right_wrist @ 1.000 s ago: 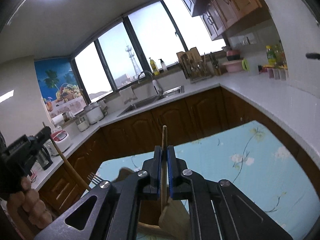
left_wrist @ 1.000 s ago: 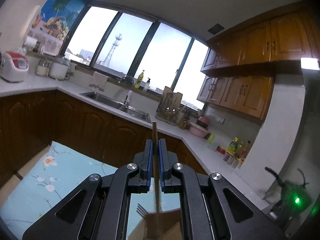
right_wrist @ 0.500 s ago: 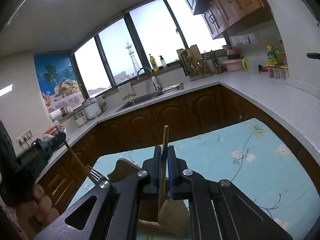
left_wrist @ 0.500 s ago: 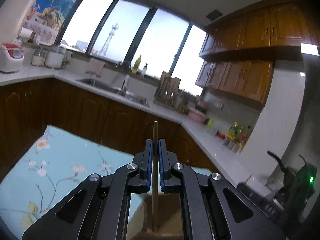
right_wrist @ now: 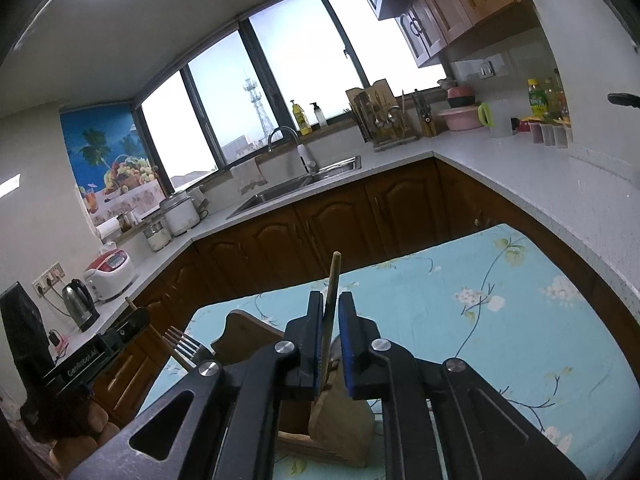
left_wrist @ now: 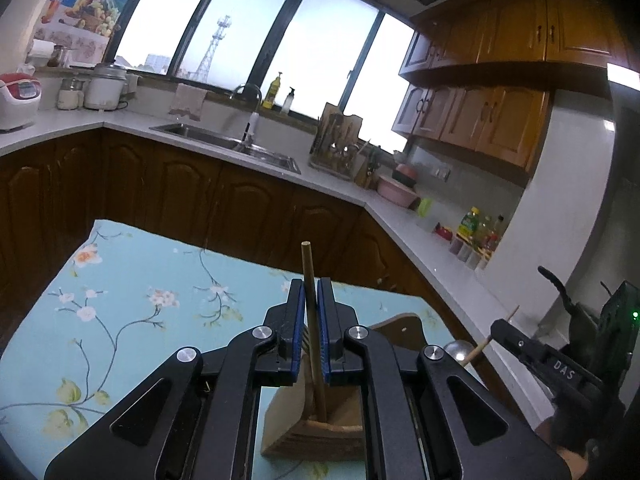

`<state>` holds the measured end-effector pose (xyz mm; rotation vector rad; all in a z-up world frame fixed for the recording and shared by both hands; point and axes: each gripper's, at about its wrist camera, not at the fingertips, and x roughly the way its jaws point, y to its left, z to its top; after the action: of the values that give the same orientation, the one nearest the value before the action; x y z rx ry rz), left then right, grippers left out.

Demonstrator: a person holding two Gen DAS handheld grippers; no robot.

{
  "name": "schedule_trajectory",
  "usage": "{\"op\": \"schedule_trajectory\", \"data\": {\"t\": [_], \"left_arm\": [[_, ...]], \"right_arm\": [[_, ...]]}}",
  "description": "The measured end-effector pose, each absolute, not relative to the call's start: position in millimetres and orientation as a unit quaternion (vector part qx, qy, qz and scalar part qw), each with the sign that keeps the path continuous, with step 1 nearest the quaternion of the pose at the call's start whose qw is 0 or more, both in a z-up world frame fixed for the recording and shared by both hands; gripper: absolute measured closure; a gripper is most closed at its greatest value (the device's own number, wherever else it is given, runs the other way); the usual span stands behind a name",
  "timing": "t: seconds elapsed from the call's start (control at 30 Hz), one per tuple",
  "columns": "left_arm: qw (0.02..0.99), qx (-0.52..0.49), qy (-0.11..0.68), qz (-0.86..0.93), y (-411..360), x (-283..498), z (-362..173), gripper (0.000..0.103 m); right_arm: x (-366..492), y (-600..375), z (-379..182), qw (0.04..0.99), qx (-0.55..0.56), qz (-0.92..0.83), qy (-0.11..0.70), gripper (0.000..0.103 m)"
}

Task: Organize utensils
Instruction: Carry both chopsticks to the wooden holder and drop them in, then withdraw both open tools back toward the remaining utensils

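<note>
My left gripper (left_wrist: pixel 308 300) is shut on the thin wooden handle of a fork (left_wrist: pixel 307 268); in the right wrist view its tines (right_wrist: pixel 182 344) point up at the left. My right gripper (right_wrist: pixel 331 312) has its jaws slightly parted around the wooden handle of a spoon (right_wrist: pixel 334 276); the handle leans on the left pad. In the left wrist view the spoon's metal bowl (left_wrist: pixel 459 349) shows at the right. A wooden utensil holder (left_wrist: pixel 320 428) stands on the floral tablecloth below both grippers and also shows in the right wrist view (right_wrist: pixel 340 420).
The table with the blue floral cloth (left_wrist: pixel 132 312) stands in front of dark wooden cabinets (left_wrist: pixel 180 196). Behind are a white counter with a sink (left_wrist: pixel 228 144), a rice cooker (left_wrist: pixel 18 98), a dish rack (left_wrist: pixel 340 144) and bottles (left_wrist: pixel 476 232).
Both grippers have tilted down toward the table, so the wooden holder now sits under both. The right jaws have opened a little around the spoon handle.
</note>
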<state>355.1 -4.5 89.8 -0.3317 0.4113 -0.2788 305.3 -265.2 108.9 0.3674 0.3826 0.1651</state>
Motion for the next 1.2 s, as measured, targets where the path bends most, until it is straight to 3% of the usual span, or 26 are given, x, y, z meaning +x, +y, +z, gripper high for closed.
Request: {"op": "schedule_trajectory", "data": {"t": [0.07,0.13,0.17,0.2,0.27,0.33,0.37,0.43,0.63,1.2], "left_arm": [[0.954,-0.167,0.206,-0.138,-2.5,351.8,91.2,0.094],[0.954,-0.171,0.206,-0.137,0.3,345.6,94.1,0.083],[0.954,-0.171,0.204,-0.135,1.9,340.7,96.4,0.078],[0.956,-0.17,0.201,-0.131,3.8,334.5,98.2,0.065],[0.958,-0.17,0.194,-0.122,8.6,321.9,100.5,0.053],[0.959,-0.169,0.197,-0.114,13.7,310.6,101.1,0.036],[0.959,-0.169,0.199,-0.111,16.1,305.3,101.1,0.033],[0.959,-0.165,0.208,-0.097,22.6,289.0,99.0,0.017],[0.953,-0.187,0.227,-0.076,46.4,230.2,74.7,0.014],[0.929,-0.209,0.306,-0.019,83.9,132.4,6.6,0.014]], "right_arm": [[303.3,-266.1,110.0,0.961,0.186,0.084,0.188,0.092],[300.7,-268.5,112.3,0.959,0.193,0.089,0.187,0.087],[297.7,-269.3,113.8,0.959,0.197,0.088,0.185,0.076],[292.1,-272.4,115.6,0.959,0.204,0.089,0.178,0.061],[283.2,-275.8,118.6,0.958,0.215,0.092,0.165,0.046],[270.1,-279.4,120.5,0.96,0.219,0.09,0.152,0.034],[264.1,-280.6,120.6,0.96,0.221,0.091,0.149,0.026],[253.2,-282.2,119.2,0.958,0.227,0.098,0.149,0.022],[209.7,-287.6,97.5,0.949,0.242,0.106,0.172,0.014],[116.1,-280.1,29.3,0.95,0.177,0.075,0.247,0.014]]}}
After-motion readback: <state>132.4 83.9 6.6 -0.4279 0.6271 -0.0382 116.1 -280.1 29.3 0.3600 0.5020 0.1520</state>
